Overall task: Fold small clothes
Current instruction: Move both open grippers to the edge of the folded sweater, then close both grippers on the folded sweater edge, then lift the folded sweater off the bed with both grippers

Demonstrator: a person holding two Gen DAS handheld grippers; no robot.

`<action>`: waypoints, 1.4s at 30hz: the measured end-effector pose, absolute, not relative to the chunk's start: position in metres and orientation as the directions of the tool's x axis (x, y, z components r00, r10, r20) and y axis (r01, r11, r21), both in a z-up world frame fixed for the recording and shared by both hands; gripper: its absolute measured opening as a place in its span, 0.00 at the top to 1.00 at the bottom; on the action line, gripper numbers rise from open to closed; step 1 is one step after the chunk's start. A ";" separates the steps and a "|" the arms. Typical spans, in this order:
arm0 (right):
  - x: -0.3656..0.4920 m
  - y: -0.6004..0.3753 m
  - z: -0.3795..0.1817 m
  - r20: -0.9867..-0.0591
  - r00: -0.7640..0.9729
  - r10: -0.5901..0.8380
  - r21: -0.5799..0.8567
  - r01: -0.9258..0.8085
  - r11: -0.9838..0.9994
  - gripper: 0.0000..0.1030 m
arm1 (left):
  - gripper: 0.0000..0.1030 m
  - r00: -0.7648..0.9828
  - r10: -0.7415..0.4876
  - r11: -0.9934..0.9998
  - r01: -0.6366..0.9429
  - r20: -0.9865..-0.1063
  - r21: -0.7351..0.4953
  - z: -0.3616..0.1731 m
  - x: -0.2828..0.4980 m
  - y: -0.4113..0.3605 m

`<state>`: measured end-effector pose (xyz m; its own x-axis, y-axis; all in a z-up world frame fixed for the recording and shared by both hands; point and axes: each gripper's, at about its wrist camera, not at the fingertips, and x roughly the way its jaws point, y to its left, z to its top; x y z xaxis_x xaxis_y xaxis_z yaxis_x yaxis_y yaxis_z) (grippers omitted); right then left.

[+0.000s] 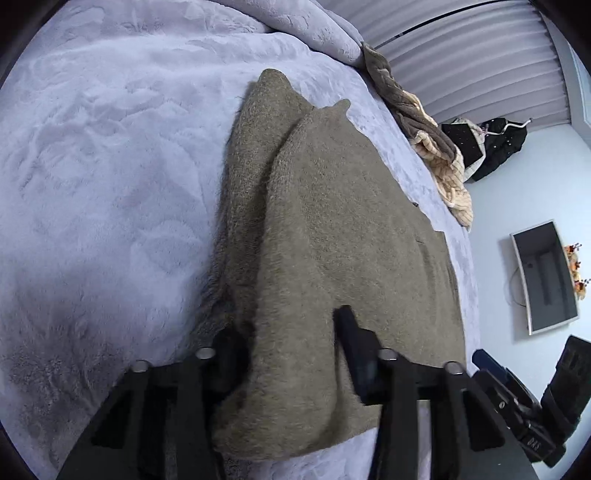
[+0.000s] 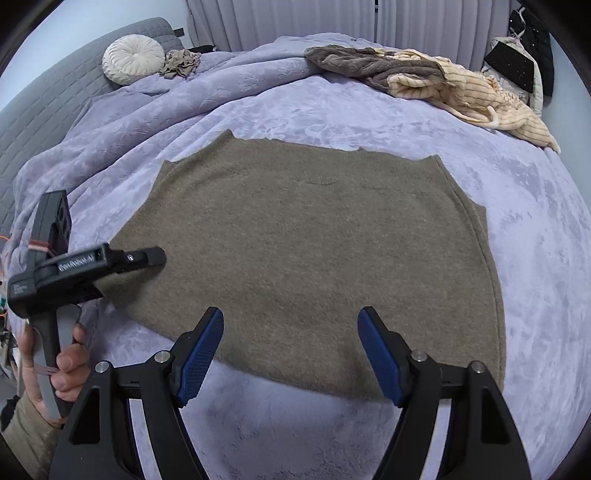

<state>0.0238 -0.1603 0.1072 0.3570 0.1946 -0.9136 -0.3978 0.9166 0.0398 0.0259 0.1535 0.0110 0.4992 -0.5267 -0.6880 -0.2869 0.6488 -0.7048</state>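
1. Lavender plush bedspread [image 2: 332,110] covers the bed we work on, with pleated grey curtains [image 2: 295,18] behind and a heap of brown and cream striped clothes [image 2: 443,79] near the far edge.
2. We see the olive-brown fuzzy knit vest [image 2: 303,251] spread flat in the middle of the bedspread, neckline away from us.
3. Our left gripper [image 1: 291,350] has its jaws narrowed on a raised fold at the vest's side edge; fabric bunches between the fingers.
4. Our right gripper [image 2: 290,350] hangs with its jaws wide and nothing between them, just above the hem.
5. We judge the knit soft, light and limp, likely to sag and cling to the plush, so we would grip the edges and corners.
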 end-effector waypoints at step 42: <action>0.139 0.045 0.060 -0.973 0.159 0.168 0.038 -0.606 0.795 0.86 | 0.80 0.553 -0.352 0.844 -0.161 -0.755 -0.512 0.066 0.024 0.087</action>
